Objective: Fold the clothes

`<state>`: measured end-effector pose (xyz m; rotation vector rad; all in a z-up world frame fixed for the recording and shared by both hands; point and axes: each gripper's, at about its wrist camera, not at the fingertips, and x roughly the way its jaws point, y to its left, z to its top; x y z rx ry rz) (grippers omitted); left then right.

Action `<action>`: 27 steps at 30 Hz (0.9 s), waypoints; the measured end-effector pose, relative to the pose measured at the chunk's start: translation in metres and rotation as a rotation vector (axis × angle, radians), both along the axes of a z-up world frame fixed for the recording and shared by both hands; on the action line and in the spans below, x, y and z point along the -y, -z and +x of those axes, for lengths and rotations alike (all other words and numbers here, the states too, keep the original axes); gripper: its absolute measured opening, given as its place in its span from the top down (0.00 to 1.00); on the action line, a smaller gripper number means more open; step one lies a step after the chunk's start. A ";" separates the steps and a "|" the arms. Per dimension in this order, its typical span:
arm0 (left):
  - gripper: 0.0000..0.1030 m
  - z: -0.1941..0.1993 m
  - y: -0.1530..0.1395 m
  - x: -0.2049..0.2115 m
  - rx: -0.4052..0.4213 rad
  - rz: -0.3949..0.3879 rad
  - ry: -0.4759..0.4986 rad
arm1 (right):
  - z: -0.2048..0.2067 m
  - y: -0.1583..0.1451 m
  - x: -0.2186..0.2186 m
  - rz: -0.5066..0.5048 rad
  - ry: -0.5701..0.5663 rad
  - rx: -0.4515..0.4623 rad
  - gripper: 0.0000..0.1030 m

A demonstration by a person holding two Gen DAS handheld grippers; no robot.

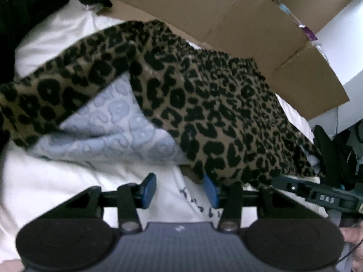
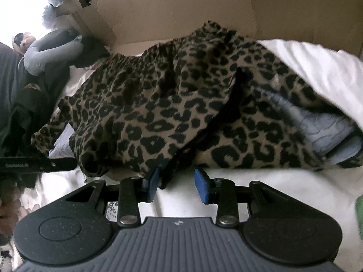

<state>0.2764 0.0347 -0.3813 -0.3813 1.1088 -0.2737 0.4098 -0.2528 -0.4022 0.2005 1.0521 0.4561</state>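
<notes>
A leopard-print garment lies crumpled on a white cloth with black lettering. One part is folded back and shows its pale blue-grey inside. My left gripper is open just before the near hem, with only white cloth between its blue pads. The right pad sits at the hem's edge. In the right wrist view the garment fills the middle, its inside showing at the right. My right gripper is open at the near hem, which hangs over the left pad.
A large opened cardboard box stands behind the garment, also in the right wrist view. Dark clothes pile at the far left. A grey padded thing lies at the left. A green item shows at the right edge.
</notes>
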 end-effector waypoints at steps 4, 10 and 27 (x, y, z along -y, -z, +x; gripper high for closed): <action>0.53 0.002 0.006 0.003 -0.021 -0.069 -0.015 | 0.002 0.009 -0.008 0.022 -0.019 -0.022 0.59; 0.54 0.000 0.006 0.014 -0.004 -0.165 0.035 | 0.011 0.019 -0.018 0.057 -0.034 -0.035 0.59; 0.92 -0.012 -0.017 0.016 0.107 -0.161 0.089 | 0.004 0.003 -0.013 0.147 -0.018 -0.022 0.96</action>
